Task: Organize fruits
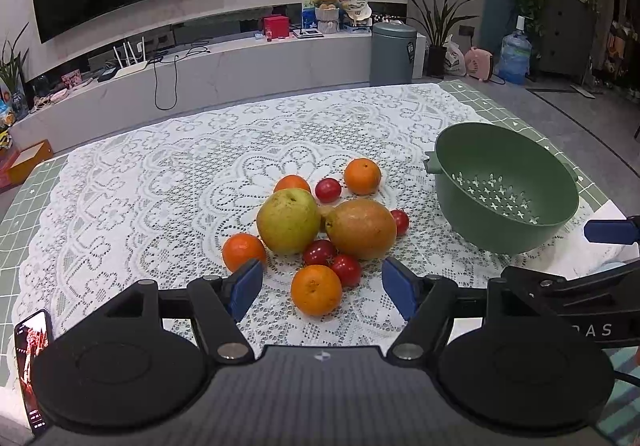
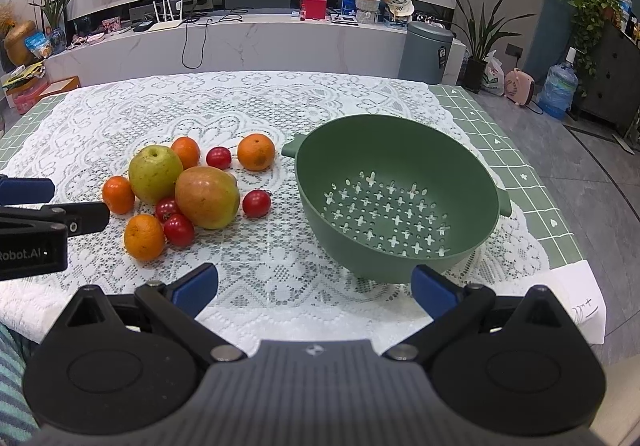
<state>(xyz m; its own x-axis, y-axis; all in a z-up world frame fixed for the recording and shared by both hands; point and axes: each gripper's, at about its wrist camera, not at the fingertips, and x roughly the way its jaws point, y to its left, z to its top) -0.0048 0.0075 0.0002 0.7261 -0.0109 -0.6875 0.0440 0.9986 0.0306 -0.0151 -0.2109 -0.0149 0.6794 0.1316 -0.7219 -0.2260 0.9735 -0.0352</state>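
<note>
Fruits: round oranges (image 1: 316,290), red tomatoes (image 1: 346,270), green pear (image 1: 288,221) and reddish mango (image 1: 362,228) clustered on white lace tablecloth (image 1: 160,186).
Colander: empty green plastic colander (image 2: 394,202), right of the cluster.
Left view only: black phone (image 1: 34,358) at table edge.
Right view only: white paper sheet (image 2: 584,302).
Left gripper (image 1: 322,286): jaws wide, empty.
Right gripper (image 2: 314,286): jaws wide, empty.

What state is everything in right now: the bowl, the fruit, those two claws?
Colander: upright on the tablecloth, empty.
Oranges: four, on the cloth, none in the colander.
Pear: on the cloth, in the pile.
Mango: lying beside the pear.
Tomatoes: five, loose around the pile.
Left claw: open, holding nothing.
Right claw: open, holding nothing.
</note>
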